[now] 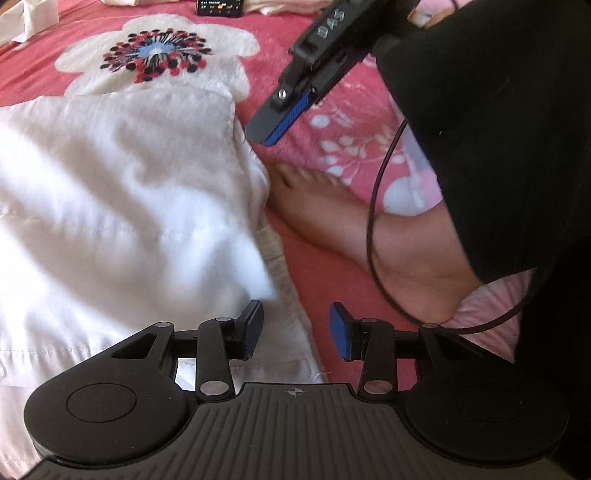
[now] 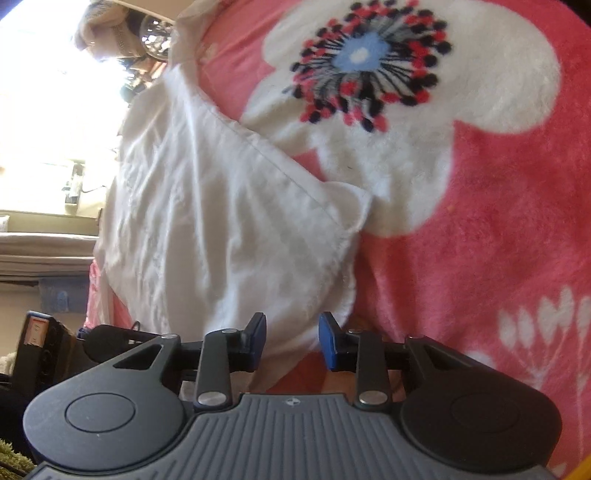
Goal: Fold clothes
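A white garment lies crumpled on a pink flowered blanket. My left gripper hovers over the garment's near right edge. Its jaws stand apart and no cloth is pinched between the blue pads. My right gripper comes in from the upper right, with its tips just off the garment's far right corner. In the right wrist view the same garment spreads ahead, and the right gripper is open over its near hem, gripping nothing.
A person's bare foot rests on the blanket right beside the garment. A black sleeve and a thin cable fill the right side. A phone and other pale cloth lie at the far edge.
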`<move>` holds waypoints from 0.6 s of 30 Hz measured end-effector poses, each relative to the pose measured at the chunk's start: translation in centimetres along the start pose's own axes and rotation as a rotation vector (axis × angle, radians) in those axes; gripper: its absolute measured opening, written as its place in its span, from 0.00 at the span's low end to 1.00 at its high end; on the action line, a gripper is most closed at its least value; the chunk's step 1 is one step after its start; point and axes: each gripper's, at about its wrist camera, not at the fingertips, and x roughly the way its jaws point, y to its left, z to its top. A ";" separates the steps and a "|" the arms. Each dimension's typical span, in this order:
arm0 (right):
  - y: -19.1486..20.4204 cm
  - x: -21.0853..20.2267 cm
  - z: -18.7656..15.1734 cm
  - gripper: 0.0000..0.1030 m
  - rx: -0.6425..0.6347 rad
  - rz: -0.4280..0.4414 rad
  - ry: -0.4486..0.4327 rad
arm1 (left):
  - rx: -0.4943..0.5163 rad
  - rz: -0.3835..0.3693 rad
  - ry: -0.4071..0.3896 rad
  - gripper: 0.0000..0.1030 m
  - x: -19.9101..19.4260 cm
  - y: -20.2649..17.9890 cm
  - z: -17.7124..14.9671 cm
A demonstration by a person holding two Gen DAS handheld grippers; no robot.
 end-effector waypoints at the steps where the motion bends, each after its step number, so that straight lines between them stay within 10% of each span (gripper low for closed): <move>1: 0.1 0.2 0.0 0.31 0.007 0.006 0.001 | 0.002 0.009 0.004 0.38 0.1 0.0 0.0; 15: -1.0 2.6 0.0 0.31 0.107 0.018 -0.054 | -0.093 0.023 0.000 0.20 0.3 1.4 -0.4; 18: -0.6 2.3 0.0 0.05 0.089 0.078 -0.088 | -0.124 0.013 -0.006 0.18 0.1 1.8 -0.7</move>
